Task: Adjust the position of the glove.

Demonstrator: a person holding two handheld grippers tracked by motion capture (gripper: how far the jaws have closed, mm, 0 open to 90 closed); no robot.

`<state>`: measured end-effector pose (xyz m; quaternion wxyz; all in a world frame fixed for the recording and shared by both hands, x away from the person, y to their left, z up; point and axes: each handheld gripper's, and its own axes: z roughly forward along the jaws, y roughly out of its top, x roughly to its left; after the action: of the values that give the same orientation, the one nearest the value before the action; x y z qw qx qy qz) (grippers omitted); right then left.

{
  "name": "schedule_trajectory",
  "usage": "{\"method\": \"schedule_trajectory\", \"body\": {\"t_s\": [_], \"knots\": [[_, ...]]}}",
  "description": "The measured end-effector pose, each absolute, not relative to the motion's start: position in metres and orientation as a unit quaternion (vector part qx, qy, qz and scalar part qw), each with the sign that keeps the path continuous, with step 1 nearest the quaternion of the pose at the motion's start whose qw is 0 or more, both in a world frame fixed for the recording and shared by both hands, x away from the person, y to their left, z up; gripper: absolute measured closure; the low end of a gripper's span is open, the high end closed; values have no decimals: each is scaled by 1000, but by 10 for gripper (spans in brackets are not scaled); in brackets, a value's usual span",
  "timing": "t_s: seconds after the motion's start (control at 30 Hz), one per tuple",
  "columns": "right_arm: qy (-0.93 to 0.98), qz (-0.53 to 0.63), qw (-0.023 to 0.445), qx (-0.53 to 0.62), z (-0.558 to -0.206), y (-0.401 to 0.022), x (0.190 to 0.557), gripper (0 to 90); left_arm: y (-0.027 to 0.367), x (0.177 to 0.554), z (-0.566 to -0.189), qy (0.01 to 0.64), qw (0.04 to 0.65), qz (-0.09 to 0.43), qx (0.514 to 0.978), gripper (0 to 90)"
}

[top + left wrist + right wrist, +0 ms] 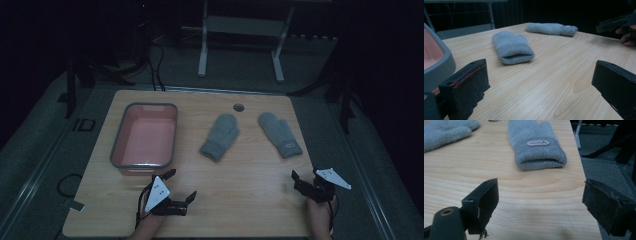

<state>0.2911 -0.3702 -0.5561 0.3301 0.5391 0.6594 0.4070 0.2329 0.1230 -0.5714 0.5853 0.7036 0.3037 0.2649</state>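
Both grippers gape empty at the table's [250, 200] near edge; right gripper [306, 186] is nearer the right mitten [280, 134], ahead toward the far right corner, cuff facing it; left gripper [181, 186] faces the mid-table mitten [220, 136].

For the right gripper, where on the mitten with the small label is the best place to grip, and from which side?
Probably the ribbed cuff of the labelled mitten, approached from the near table edge. The mitten lies flat with its cuff opening facing the open right gripper, and the cuff stands thickest there, giving the jaws a raised edge to pinch top and bottom. The fingertip end lies flatter and farther off.
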Motion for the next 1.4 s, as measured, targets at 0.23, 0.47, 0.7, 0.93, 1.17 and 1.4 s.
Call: {"method": "schedule_trajectory", "body": {"t_s": [0.23, 0.47, 0.7, 0.93, 1.17, 1.4], "knots": [[682, 394, 309, 532, -556, -367, 293, 136, 121, 231, -571, 301, 581, 275, 704, 12], [702, 385, 298, 519, -550, -359, 297, 137, 121, 231, -571, 303, 583, 274, 703, 12], [703, 388, 274, 529, -538, -353, 305, 139, 122, 232, -571, 307, 583, 267, 704, 12], [705, 400, 264, 523, -512, -343, 325, 133, 122, 232, -571, 306, 583, 267, 704, 12], [725, 398, 272, 492, -489, -320, 348, 133, 122, 232, -571, 305, 581, 267, 705, 13], [745, 395, 261, 469, -477, -297, 372, 134, 121, 232, -571, 304, 580, 268, 707, 12]]}}
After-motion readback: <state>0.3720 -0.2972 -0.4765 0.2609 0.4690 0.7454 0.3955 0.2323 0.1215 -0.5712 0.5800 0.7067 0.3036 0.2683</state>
